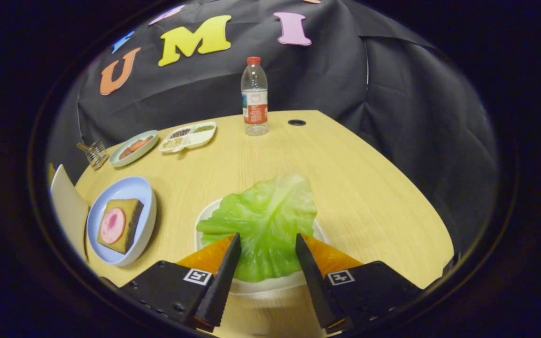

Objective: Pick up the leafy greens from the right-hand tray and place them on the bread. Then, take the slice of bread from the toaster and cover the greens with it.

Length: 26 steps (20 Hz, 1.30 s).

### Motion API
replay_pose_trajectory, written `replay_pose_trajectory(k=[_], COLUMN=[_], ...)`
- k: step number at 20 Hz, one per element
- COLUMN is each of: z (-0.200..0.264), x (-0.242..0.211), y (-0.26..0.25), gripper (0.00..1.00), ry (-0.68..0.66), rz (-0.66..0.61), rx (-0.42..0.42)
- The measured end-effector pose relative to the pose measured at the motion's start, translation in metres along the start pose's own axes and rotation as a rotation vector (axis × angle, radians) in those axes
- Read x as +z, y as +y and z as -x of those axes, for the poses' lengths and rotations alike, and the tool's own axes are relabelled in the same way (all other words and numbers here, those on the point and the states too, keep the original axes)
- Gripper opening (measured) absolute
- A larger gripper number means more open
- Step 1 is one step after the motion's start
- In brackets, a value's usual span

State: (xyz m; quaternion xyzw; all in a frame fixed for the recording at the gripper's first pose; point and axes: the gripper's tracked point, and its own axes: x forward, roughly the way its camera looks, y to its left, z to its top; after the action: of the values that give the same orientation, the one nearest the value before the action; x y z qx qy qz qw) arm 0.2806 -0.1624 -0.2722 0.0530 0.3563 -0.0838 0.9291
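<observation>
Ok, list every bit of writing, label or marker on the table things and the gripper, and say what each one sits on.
Water bottle: a red and white label, print too small to read.
Gripper: a square black-and-white marker on each finger, a pattern and no words; the fingers stand open with the leafy greens on the white tray between them.
Blue plate with the bread: no text.

A water bottle (254, 96) is being seen at twelve o'clock; a divided snack tray (188, 136) and a green dish (134, 148) at ten.
</observation>
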Motion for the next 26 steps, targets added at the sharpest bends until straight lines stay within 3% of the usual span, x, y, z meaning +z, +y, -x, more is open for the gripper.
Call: replay_pose_trajectory(k=[1, 3, 5, 6, 8, 11, 12, 18, 26], z=[0.0, -0.002, -0.002, -0.002, -0.003, 0.008, 0.012, 0.07, 0.138], x=[-0.002, -0.001, 0.0, 0.003, 0.001, 0.004, 0.006, 0.033, 0.068], y=[0.002, 0.007, 0.011, 0.015, 0.014, 0.016, 0.021, 0.039, 0.143], gripper=[0.76, 0.69, 0.37, 0.37, 0.09, 0.08, 0.0, 0.0, 0.0], ry=[0.01, 0.013, 0.013, 0.006, 0.01, 0.009, 0.004, -0.064, -0.169], rz=[-0.005, -0.01, -0.029, -0.025, -0.019, -0.046, -0.059, -0.082, 0.002], rx=[0.001, 0.02, 0.013, 0.037, 0.012, 0.004, 0.023, 0.059, 0.201])
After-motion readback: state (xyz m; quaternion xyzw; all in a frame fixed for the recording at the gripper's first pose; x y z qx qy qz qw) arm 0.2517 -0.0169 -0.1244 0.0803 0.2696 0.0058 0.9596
